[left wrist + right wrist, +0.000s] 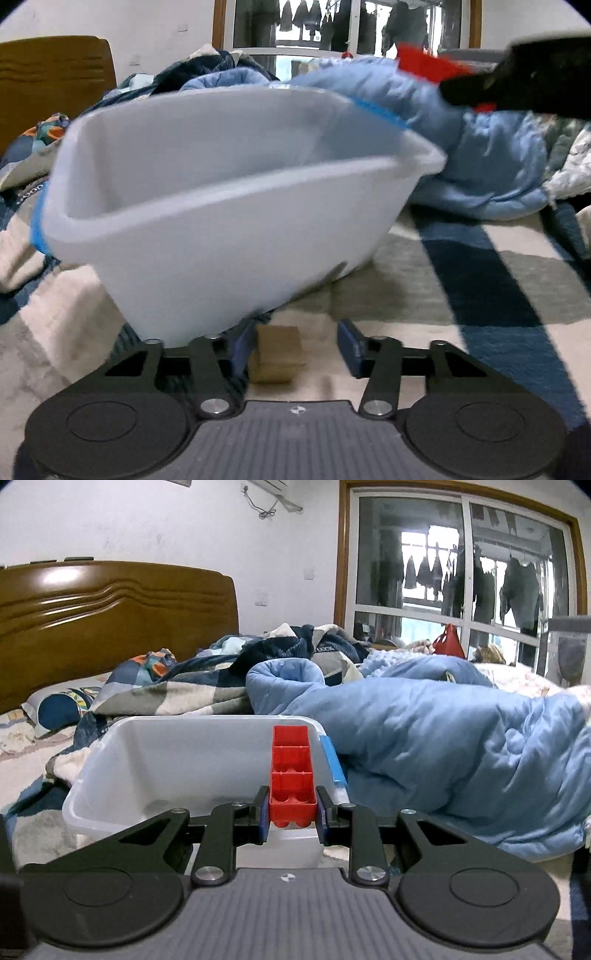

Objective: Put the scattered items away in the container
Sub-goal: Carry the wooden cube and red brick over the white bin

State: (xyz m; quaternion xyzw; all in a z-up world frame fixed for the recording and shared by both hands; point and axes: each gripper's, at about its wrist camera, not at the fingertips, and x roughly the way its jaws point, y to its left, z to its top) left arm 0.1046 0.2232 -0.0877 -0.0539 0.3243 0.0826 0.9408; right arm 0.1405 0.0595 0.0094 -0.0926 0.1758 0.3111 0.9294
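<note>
With the white bin (155, 760) sitting on the bed (424, 306), the right claw (293, 814) is clamped on a red brick (291, 775), pads tight on both sides of its near end. The brick sticks out forward over the bin's right end, just inside the rim with the blue latch (334, 762). In the left wrist view the same brick (424, 64) shows up blurred above the bin's far right corner, held by the black right claw.

Left claw (291, 349) is partly open, low at the bin's near wall (221, 258). A tan block (277, 354) lies on the bed between its pads: it sits against the left pad (240, 345), with a clear gap to the right pad (351, 349). Not gripped.

The bin in that view is blurred and looks tilted. A blue quilt (443, 738) is piled behind and right of the bin.
</note>
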